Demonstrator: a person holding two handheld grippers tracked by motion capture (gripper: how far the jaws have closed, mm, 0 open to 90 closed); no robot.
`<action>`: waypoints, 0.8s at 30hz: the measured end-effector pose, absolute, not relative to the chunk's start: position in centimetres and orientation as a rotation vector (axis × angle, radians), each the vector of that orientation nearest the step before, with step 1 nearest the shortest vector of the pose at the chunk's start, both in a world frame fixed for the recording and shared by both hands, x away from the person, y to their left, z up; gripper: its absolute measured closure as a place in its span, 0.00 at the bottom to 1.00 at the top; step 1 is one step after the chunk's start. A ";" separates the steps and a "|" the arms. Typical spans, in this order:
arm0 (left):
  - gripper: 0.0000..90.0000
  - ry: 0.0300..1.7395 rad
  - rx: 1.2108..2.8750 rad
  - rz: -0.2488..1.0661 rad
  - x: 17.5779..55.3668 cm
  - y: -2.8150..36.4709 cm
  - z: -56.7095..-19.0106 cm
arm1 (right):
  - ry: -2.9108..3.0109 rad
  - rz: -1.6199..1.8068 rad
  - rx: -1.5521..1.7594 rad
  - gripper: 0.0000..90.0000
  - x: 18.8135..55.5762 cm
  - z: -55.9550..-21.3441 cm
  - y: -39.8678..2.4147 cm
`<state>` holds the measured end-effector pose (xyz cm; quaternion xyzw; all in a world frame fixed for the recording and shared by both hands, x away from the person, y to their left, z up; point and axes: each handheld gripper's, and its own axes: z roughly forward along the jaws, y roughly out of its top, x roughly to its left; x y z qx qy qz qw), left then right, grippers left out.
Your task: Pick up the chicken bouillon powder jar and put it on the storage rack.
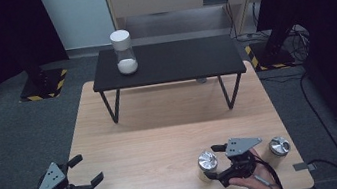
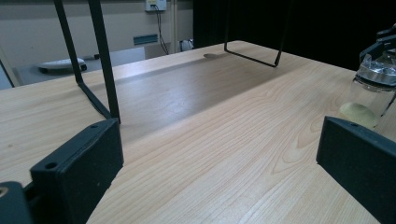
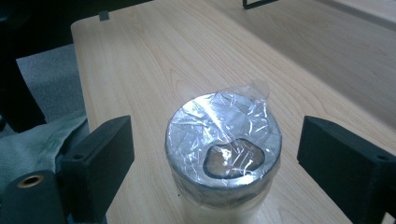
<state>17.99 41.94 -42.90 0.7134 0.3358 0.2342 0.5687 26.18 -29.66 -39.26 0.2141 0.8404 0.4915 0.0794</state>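
- The jar (image 3: 223,154) is a short clear container with a round silver lid; crinkled transparent film is stretched over the lid, with a dark-rimmed opening near its front edge.
- Pale contents sit at the bottom of the jar (image 2: 373,91), seen through the clear wall in the left gripper view.
- No readable label or writing shows on it.
- It stands upright on the wooden table (image 1: 161,126), near the front edge at the right (image 1: 207,164).
- The right gripper (image 1: 217,162) has its jaws on either side of the jar, a gap remaining on both sides.
- The left gripper (image 1: 87,170) is spread wide over bare wood, holding nothing.
- A second silver-lidded jar (image 1: 279,146) stands to the right.
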 end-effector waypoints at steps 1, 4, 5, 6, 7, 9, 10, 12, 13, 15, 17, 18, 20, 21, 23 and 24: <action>0.00 0.789 1.675 0.551 18.0 41.9 -42.9 | 2.516 1.469 0.634 0.16 26.2 -39.3 -29.6; 0.00 0.788 1.676 0.551 18.0 41.9 -42.9 | 2.523 1.457 0.629 0.17 26.5 -39.3 -29.3; 0.00 0.788 1.676 0.551 18.0 41.9 -42.9 | 2.526 1.457 0.629 0.18 26.6 -39.3 -29.3; 0.00 0.787 1.676 0.550 18.0 41.9 -42.9 | 2.528 1.457 0.627 0.19 26.7 -39.4 -29.3; 0.00 0.787 1.677 0.551 18.0 41.9 -42.9 | 2.529 1.454 0.625 0.19 26.7 -39.4 -29.2; 0.00 0.786 1.676 0.550 18.0 41.9 -42.9 | 2.534 1.452 0.617 0.20 26.8 -39.4 -29.1; 0.00 0.786 1.676 0.550 18.0 41.9 -42.9 | 2.536 1.447 0.616 0.20 26.8 -39.4 -29.0; 0.00 0.786 1.676 0.550 18.0 41.9 -42.9 | 2.543 1.437 0.610 0.22 27.0 -39.4 -28.8; 0.00 0.787 1.676 0.550 18.0 41.9 -42.9 | 2.547 1.433 0.608 0.23 27.1 -39.4 -28.7; 0.00 0.787 1.677 0.549 18.0 41.9 -42.9 | 2.552 1.418 0.604 0.24 27.1 -39.4 -28.5; 0.00 0.787 1.677 0.550 18.0 41.9 -42.9 | 2.556 1.412 0.602 0.26 27.2 -39.4 -28.4; 0.00 0.787 1.678 0.549 18.0 41.9 -42.9 | 2.557 1.404 0.599 0.26 27.2 -39.4 -28.3; 0.00 0.787 1.680 0.550 18.0 41.9 -42.9 | 2.562 1.400 0.592 0.30 27.3 -39.4 -28.2; 0.00 0.786 1.680 0.549 18.0 41.9 -42.9 | 2.563 1.396 0.588 0.31 27.3 -39.5 -28.2; 0.00 0.786 1.682 0.550 18.0 41.9 -42.9 | 2.557 1.392 0.577 0.37 27.2 -39.5 -28.1; 0.00 0.786 1.682 0.549 18.0 41.9 -42.9 | 2.556 1.388 0.573 0.38 27.2 -39.5 -28.1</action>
